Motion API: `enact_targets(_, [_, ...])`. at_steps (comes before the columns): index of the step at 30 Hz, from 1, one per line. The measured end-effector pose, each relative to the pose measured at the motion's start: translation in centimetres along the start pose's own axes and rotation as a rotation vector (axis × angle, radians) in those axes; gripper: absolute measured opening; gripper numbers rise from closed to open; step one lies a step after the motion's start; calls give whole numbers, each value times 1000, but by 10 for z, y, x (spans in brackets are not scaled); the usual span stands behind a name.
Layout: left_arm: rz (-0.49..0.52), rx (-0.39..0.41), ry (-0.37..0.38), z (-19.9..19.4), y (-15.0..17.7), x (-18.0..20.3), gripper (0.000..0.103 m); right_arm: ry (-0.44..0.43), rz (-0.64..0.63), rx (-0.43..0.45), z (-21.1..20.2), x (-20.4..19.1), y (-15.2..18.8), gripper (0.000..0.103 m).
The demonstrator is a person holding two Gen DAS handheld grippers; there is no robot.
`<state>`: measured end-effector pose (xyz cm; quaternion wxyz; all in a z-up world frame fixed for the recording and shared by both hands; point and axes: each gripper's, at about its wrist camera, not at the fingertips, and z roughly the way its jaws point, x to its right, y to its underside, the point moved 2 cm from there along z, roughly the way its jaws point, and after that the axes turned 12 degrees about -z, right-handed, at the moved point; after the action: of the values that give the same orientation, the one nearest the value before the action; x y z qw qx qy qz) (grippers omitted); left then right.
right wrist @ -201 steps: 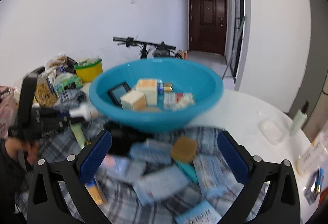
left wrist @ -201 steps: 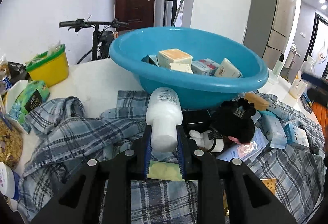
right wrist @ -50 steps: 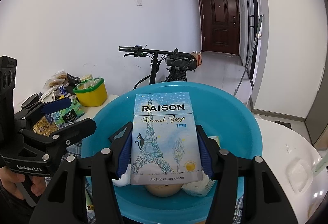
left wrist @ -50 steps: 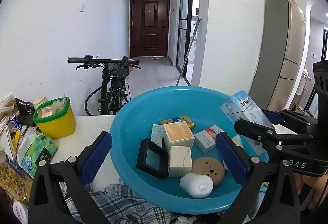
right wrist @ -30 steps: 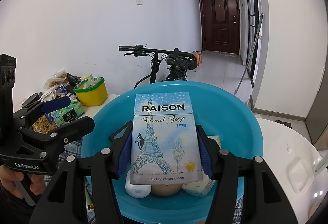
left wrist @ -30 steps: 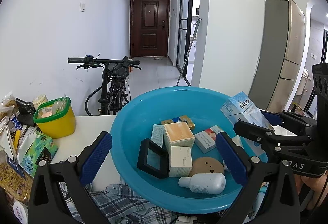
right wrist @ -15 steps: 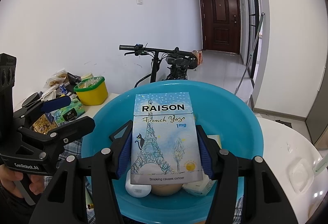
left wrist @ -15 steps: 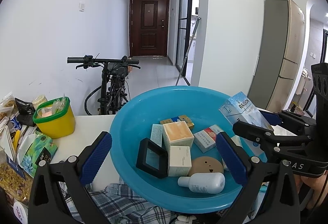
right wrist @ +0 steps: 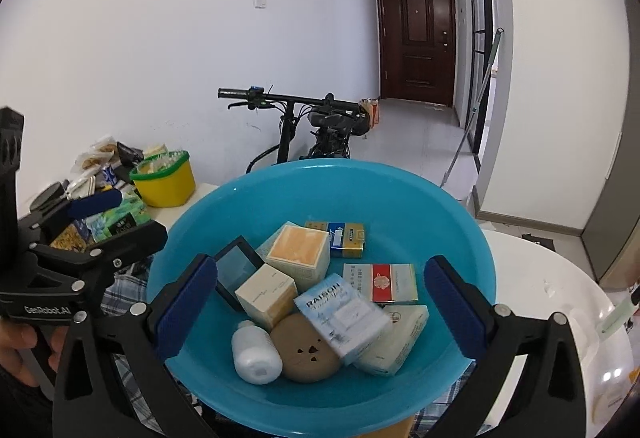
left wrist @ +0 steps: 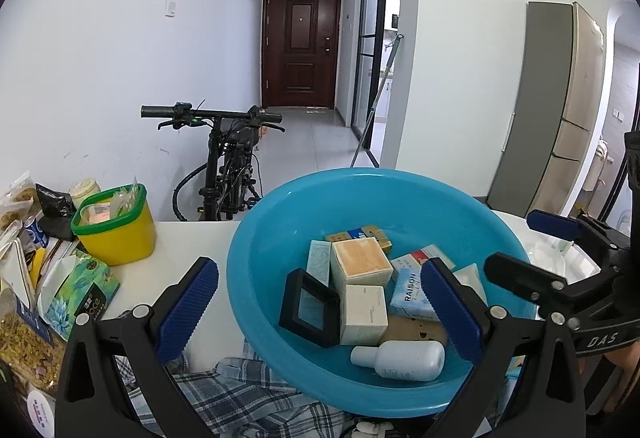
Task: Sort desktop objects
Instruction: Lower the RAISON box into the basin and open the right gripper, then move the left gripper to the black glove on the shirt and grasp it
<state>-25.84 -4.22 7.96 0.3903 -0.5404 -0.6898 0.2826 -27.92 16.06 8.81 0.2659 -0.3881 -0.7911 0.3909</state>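
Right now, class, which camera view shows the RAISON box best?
Right wrist view: the RAISON box lies face-up in the blue basin, nothing covering it. Left wrist view shows only part, behind a gripper finger.

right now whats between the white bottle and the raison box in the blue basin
A round brown lid-like disc lies between the white bottle and the RAISON box in the blue basin, touching both; the box's corner overlaps it. The right wrist view shows this best.

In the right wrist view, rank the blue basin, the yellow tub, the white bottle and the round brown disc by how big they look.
1. blue basin
2. yellow tub, though it sits farther back
3. white bottle and round brown disc: too alike to rank.
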Motion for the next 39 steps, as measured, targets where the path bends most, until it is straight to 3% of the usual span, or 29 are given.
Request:
enact_targets(25, [74,4,-16,-13,4,9,103,-15,18,-38,4,7,2,103])
enact_targets(32, [204,-29,-39,-28,41,20,103,-37,59,-15,-3,14,0,103])
enact_targets(39, [280,-88,12,-38,88,43,103,-56,53,-8,-9,14,-3,103])
